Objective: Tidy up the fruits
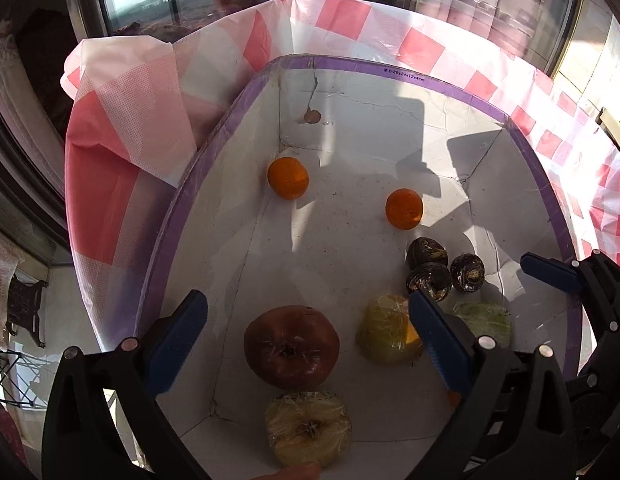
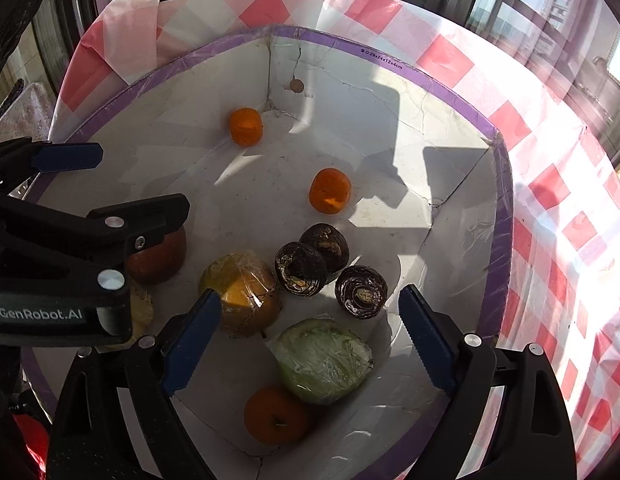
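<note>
Hovering wide open and empty over the box (image 2: 497, 184), both tongs, left (image 1: 306, 344) and right (image 2: 310, 340), needed lifting clear without nudging the fruit: oranges (image 1: 288, 178) near its far corner, the red apple (image 1: 292, 346) near edge.

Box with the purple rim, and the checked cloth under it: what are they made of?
Box: looks like white-faced cardboard, matte; its walls are creased and cracked, and purple tape seems to edge the rim. Checked cloth: probably thin plastic sheeting, slightly glossy and translucent; it bunches in stiff folds at the far left corner.
</note>
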`<action>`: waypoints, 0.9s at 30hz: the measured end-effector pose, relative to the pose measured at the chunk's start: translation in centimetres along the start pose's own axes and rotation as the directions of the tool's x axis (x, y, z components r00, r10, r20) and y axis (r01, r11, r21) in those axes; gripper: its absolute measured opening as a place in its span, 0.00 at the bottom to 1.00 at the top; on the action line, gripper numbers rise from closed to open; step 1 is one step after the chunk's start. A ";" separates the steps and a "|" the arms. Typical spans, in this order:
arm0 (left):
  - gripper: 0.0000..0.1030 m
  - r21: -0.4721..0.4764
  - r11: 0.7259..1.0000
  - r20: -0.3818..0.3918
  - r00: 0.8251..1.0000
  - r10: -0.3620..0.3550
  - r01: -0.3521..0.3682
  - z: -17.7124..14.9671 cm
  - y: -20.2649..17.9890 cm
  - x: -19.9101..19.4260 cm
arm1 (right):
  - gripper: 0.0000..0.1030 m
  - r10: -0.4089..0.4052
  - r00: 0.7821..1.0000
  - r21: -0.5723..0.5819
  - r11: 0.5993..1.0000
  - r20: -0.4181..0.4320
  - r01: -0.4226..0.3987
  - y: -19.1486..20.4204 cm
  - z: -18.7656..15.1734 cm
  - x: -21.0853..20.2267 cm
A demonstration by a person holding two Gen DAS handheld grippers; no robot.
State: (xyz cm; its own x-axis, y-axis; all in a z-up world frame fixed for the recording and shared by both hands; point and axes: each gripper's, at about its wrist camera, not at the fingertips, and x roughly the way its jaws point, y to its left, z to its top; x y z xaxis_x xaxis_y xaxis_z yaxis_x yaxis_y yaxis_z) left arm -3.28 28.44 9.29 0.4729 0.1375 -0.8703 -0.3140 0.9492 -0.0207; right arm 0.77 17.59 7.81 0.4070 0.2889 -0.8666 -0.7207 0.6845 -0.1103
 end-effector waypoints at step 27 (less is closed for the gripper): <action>0.98 0.049 0.999 -0.052 0.998 0.026 -0.023 -0.5 -0.1 0.5 | 0.85 0.000 1.000 0.011 1.000 0.013 0.000 0.1 0.1 0.0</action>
State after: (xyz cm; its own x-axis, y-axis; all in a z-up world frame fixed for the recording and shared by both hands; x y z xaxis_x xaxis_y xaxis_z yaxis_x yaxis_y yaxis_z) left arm -3.49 28.30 8.63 0.4216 0.1469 -0.8948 -0.2842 0.9585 0.0234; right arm 0.77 17.74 7.91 0.4144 0.2978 -0.8600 -0.7144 0.6918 -0.1047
